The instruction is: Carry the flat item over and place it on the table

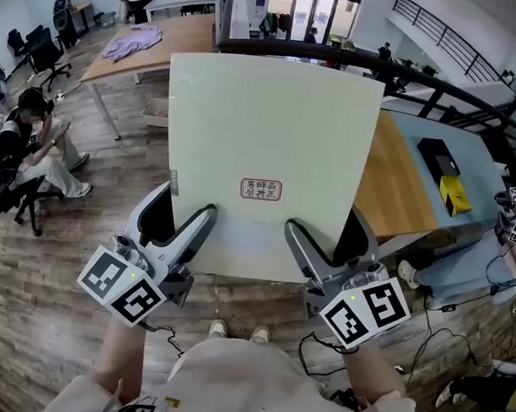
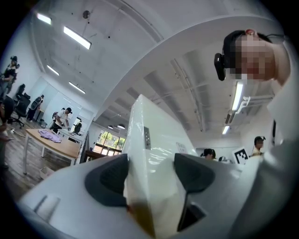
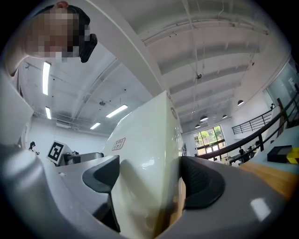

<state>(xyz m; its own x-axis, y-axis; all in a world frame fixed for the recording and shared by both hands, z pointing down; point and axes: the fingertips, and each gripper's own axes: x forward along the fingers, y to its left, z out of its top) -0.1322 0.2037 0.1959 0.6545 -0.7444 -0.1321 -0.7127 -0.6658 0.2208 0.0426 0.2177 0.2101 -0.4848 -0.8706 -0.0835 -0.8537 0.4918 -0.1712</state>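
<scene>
A flat pale cream box (image 1: 272, 140) with a small red stamp label fills the middle of the head view, held up in front of me above the floor. My left gripper (image 1: 179, 218) is shut on its near left edge, one finger on top and one beneath. At the near right edge my right gripper (image 1: 328, 237) clamps it the same way. In the left gripper view the box (image 2: 149, 140) sits pressed between the dark pads of the left gripper (image 2: 149, 179). The right gripper view shows the box (image 3: 149, 140) wedged between the right gripper's (image 3: 149, 182) pads.
A wooden table (image 1: 399, 198) lies just right of the box, joined to a pale blue top (image 1: 475, 164) with a black box (image 1: 438, 157) and a yellow box (image 1: 455, 195). A dark railing (image 1: 444, 95) curves behind. A seated person (image 1: 27, 147) is at left. Cables (image 1: 435, 335) lie on the floor.
</scene>
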